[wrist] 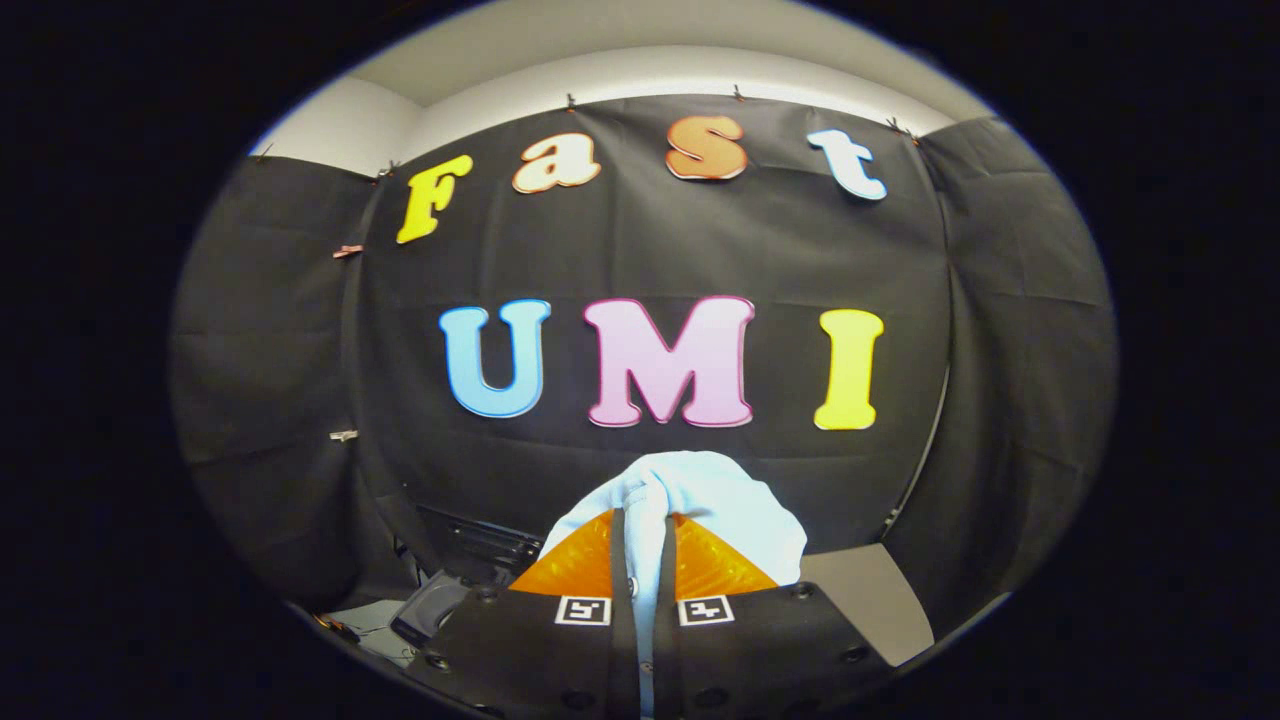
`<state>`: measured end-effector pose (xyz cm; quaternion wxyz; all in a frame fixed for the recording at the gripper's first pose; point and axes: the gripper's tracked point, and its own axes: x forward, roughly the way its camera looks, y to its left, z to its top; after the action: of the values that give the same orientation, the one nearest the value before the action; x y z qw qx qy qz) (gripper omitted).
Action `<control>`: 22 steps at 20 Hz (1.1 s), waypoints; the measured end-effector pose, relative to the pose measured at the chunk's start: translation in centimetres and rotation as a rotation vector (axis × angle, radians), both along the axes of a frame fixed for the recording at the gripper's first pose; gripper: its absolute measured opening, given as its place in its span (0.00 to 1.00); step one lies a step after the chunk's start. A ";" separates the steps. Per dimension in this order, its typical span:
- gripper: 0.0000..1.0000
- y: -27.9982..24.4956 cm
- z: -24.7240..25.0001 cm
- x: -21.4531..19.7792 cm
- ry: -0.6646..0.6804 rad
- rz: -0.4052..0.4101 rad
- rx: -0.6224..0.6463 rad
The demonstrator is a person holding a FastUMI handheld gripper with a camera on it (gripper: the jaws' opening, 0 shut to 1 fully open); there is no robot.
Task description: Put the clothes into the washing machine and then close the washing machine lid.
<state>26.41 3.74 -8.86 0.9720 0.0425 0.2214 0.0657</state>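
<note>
Gripper view: I'm holding the gripper (640,570) up high, facing the booth wall, with both orange fingers (575,570) clamped on a pale blue garment (700,500). The cloth is bunching over and just beyond the fingertips, and a thin strip of it is running back down the slot between the fingers. Judging from that, its long axis is lying roughly along the fingers, with the bulk pointing forward and up, spilling toward the right finger; any hanging tail is hidden below. The step in hand looks like carrying it to the washing machine, which I can't pick out here. Beyond the fingers to the left I'm seeing dark equipment I can't identify, and to the right a grey flat surface (865,590). To do this well I'm thinking: hold the clamp firm, tip down to find the drum opening, lower the bunch well inside before releasing. Risk is the loose cloth snagging on the rim.
</note>
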 end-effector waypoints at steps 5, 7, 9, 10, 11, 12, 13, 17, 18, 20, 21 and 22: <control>0.10 9.1 -0.4 0.0 0.003 0.181 0.061; 0.10 12.7 -1.1 -0.3 0.026 0.256 0.115; 0.10 15.4 -2.7 -0.1 0.059 0.304 0.147; 0.10 16.5 -3.8 -0.1 0.084 0.326 0.158; 0.10 17.8 -4.9 -0.2 0.110 0.347 0.173; 0.10 19.1 -6.0 -0.1 0.135 0.367 0.187; 0.10 20.3 -7.1 0.0 0.156 0.390 0.198; 0.10 24.5 -11.9 0.0 0.216 0.478 0.230; 0.10 25.2 -13.4 -0.2 0.242 0.493 0.236; 0.10 26.6 -16.6 -0.3 0.299 0.521 0.238; 0.10 27.3 -18.4 -0.6 0.334 0.540 0.232; 0.10 27.9 -20.3 -1.0 0.368 0.562 0.215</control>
<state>25.43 31.63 -29.14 0.8498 0.0934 0.3878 0.3447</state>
